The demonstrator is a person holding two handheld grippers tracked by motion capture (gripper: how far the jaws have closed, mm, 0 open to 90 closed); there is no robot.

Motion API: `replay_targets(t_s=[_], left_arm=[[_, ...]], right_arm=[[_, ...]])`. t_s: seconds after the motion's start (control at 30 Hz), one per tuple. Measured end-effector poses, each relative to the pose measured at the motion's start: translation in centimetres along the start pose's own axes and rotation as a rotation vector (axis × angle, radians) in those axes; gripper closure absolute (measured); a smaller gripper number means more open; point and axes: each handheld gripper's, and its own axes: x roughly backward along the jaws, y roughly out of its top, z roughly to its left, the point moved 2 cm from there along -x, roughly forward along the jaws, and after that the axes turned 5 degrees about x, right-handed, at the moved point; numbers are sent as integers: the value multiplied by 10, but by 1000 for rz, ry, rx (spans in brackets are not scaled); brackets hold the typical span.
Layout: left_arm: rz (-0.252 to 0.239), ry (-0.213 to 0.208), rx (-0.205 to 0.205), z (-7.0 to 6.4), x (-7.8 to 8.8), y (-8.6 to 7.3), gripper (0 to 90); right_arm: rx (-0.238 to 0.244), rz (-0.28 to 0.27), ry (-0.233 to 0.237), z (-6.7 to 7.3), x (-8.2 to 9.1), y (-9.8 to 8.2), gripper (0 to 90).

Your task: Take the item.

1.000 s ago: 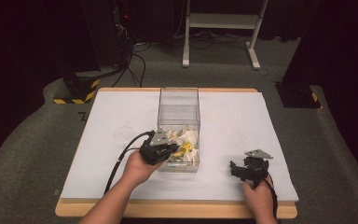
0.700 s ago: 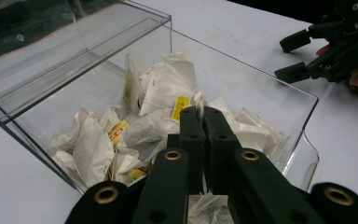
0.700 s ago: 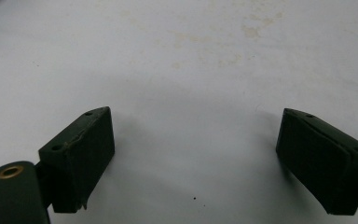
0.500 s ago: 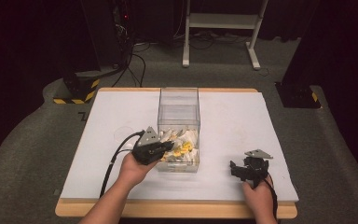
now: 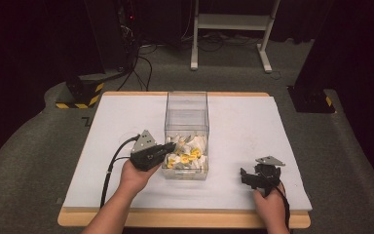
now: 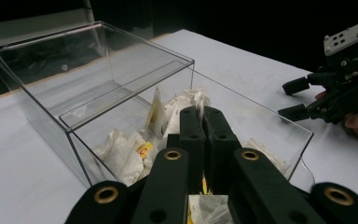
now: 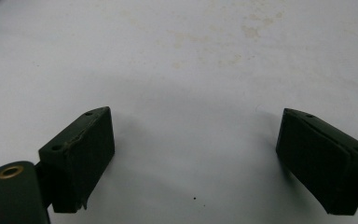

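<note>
Our left gripper (image 6: 204, 122), jaws pinching a tea bag tag, lifts from the clear box (image 5: 186, 109); the tea bags (image 5: 187, 155) seem light and tearable. Right gripper (image 5: 258, 176) jaws spread.

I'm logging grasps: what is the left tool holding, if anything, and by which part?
The left tool is shut on a tea bag over the clear box, pinching its upper edge; the bag hangs below the jaws.

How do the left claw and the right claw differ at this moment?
The left claw is shut, its jaws pressed together on a thin slip of paper; the right claw stands open with nothing between its jaws. The left claw is at the clear box of white and yellow packets; the right claw is over bare white table. Both are black and hand-held.
</note>
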Motion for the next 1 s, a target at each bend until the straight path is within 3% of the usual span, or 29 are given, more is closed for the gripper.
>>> replay_targets(t_s=[0.4,1.0], left_arm=[[-46,10,21,6,11,0,874],[-63,45,32,19,25,-3,874]], right_arm=[[1,0,0,0,0,0,114],[1,0,0,0,0,0,114]])
